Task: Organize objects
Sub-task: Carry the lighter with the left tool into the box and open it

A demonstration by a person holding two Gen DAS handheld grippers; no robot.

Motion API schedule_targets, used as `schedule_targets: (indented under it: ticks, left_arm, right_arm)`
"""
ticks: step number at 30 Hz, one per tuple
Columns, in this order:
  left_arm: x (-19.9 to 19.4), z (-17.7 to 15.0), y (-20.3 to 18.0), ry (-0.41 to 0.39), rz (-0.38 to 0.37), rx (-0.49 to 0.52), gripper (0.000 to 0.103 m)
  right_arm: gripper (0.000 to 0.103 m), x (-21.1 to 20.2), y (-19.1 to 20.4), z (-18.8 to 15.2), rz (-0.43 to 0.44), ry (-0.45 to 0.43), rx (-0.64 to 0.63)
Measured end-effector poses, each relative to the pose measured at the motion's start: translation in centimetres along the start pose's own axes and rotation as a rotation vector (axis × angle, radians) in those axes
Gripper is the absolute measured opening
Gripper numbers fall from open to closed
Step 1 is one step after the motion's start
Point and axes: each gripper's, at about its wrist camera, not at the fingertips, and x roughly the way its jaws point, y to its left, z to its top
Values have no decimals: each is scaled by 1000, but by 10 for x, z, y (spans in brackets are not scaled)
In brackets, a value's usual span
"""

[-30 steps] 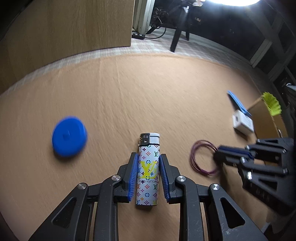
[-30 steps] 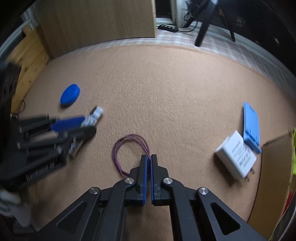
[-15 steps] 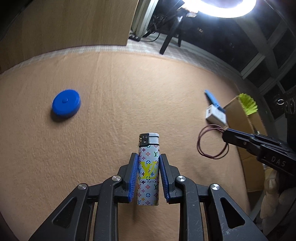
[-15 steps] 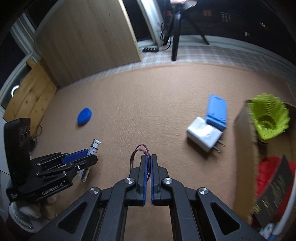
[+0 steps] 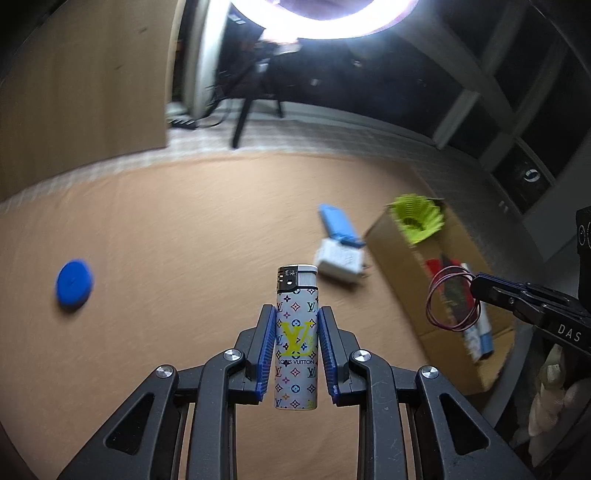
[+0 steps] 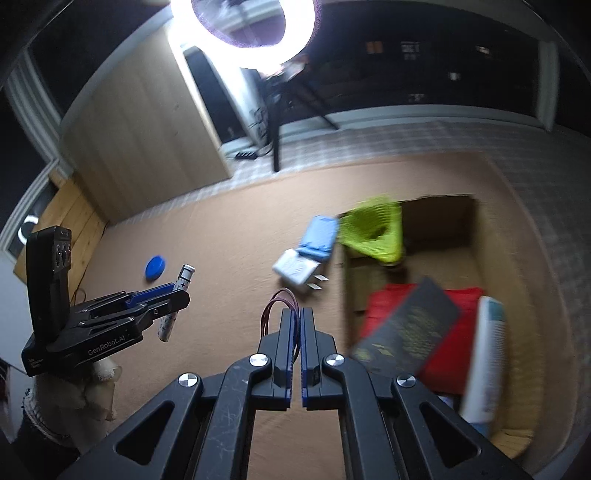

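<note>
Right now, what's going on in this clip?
A person tidies a carpet with two handheld grippers. The left gripper clamps a patterned lighter; the right gripper is shut on a purple wire loop. A cardboard box sits nearby. A blue disc, white charger and blue case lie on the carpet.

Grippers: two, the left gripper [image 5: 296,347] and the right gripper [image 6: 295,325], each with two fingers [image 5: 266,350].
Lighters: one, a patterned lighter [image 5: 296,347].
Wire loops: one, a purple wire loop [image 5: 452,301].
Blue discs: one, a round blue disc [image 5: 74,283] on the tan carpet [image 5: 184,240].
Chargers: one, a white charger [image 6: 295,266] with two prongs.
Blue flat cases: one, a blue flat case [image 6: 319,238].
Cardboard boxes: one, an open cardboard box [image 6: 439,221].
Items counted inside the box: one green basket [image 6: 373,232], one red item [image 6: 461,332], one dark card [image 6: 406,328], one white-and-teal tube [image 6: 485,358].
Ring lights: one ring light [image 6: 243,33].
</note>
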Motion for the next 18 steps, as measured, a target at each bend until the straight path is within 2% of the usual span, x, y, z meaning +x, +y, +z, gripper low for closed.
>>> schedule_targets:
  ticks: [9,18]
  left_arm:
    - [20,22,-76,5,-55,120,25]
    - [59,38,-146,46,-90,231,25]
  right_arm:
    - [3,-38,-59,-12,-73,-54,81]
    - [3,-48,-104,-26,-110,-52,143]
